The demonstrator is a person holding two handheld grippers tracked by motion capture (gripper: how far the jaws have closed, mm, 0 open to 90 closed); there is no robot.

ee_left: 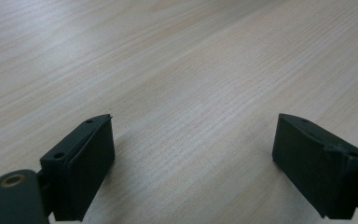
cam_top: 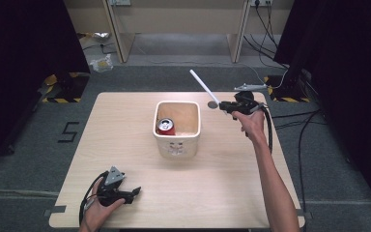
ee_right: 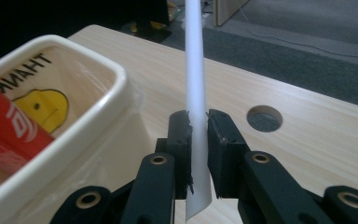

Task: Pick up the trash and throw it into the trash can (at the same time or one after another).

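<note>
At the near left corner of the pale wooden desk [cam_top: 212, 193], the left claw [cam_top: 136, 192] rested low in the person's hand, its jaws spread wide with bare wood grain between them in the left gripper view [ee_left: 193, 154]. Farther in, near the middle of the desk, stood the cream rounded-square ceramic tub [cam_top: 177, 145], printed with a yellow cartoon face and dark letters inside one wall. A red drinks can [cam_top: 165, 126] lay in the tub against its left side. Beyond the tub, toward the far right corner, the right claw [cam_top: 222, 106] was held above the desk, its jaws pressed together on a long white plastic straw [cam_top: 203, 86]. The straw slanted up and away to the left from the pinch, its lower end poking out below the pads [ee_right: 182, 140]. A small round hole [cam_top: 213, 104] in the desktop lay just beside that claw.
</note>
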